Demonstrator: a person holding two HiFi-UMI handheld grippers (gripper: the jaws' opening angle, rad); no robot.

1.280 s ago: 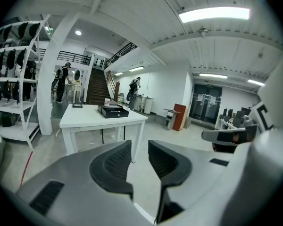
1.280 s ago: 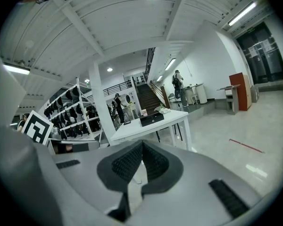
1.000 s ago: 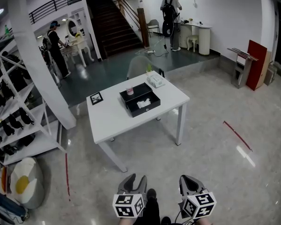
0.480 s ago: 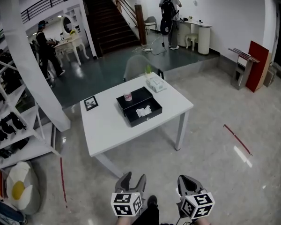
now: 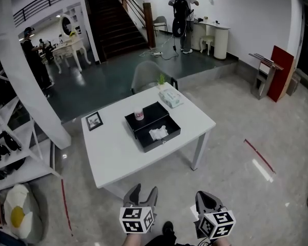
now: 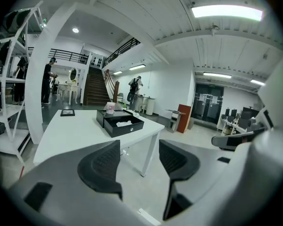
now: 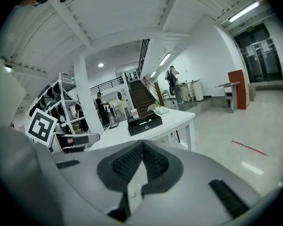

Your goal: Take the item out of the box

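A black box [image 5: 152, 126] lies open on the white table [image 5: 118, 155], some way ahead of me. A crumpled white item [image 5: 158, 133] rests in its lower tray, and a small cup [image 5: 138, 115] stands on its lid. Both grippers hang low at the near edge of the head view, well short of the table. My left gripper [image 5: 143, 190] is opening, with only floor showing between its jaws [image 6: 139, 166]. My right gripper [image 5: 208, 199] is shut and empty [image 7: 142, 157]. The box also shows far off in the left gripper view [image 6: 120, 125] and the right gripper view [image 7: 145, 124].
A tissue box [image 5: 171, 97] and a small picture frame [image 5: 94, 120] also lie on the table. A grey chair [image 5: 146, 76] stands behind it. Shelving [image 5: 10, 142] and a white pillar [image 5: 31, 86] are to the left. People stand far back by the stairs.
The table and box have come nearer and lower in the head view as I walk towards them. My left gripper's fingers stand a little wider apart than before.
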